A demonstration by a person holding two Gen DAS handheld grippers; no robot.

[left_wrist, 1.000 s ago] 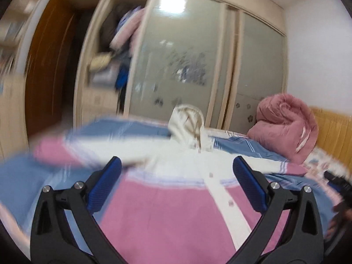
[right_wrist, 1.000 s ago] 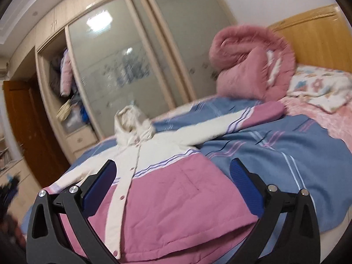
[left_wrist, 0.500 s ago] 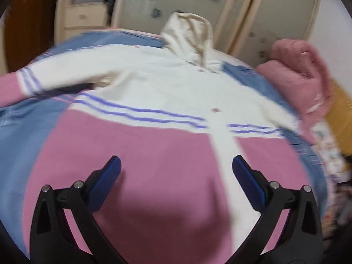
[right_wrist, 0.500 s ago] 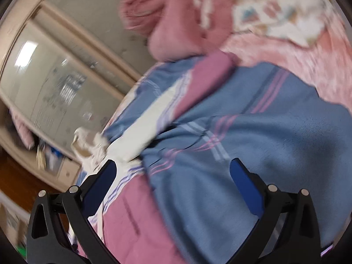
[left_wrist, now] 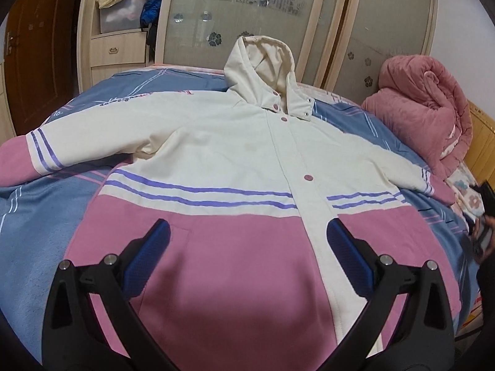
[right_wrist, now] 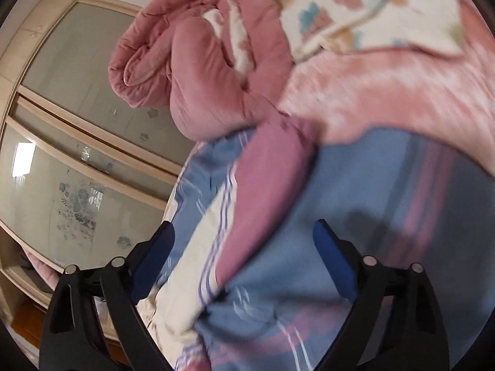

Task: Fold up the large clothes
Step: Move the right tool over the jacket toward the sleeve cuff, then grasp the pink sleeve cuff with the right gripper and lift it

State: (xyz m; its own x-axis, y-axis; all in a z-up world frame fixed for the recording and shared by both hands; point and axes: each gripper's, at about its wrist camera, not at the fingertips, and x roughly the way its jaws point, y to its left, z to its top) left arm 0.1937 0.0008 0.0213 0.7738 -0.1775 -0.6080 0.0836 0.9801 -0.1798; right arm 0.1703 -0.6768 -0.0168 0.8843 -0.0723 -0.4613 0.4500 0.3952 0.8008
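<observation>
While the jacket [left_wrist: 235, 160] lies flat and face up on the bed [left_wrist: 34, 216], with both sleeves stretched out to the sides, I hold my left gripper [left_wrist: 247, 247] over its pink lower part. Its fingers [left_wrist: 148, 256] are spread wide and pinch nothing. The hood [left_wrist: 263, 71] points toward the wardrobe [left_wrist: 278, 15]. My right gripper [right_wrist: 244, 253] is over the end of one sleeve [right_wrist: 247, 204], near the pink cuff, and its fingers [right_wrist: 334, 262] are also spread, with nothing between them. A rolled pink quilt [right_wrist: 191, 61] sits just past the cuff, beside a flowered pillow [right_wrist: 365, 9].
</observation>
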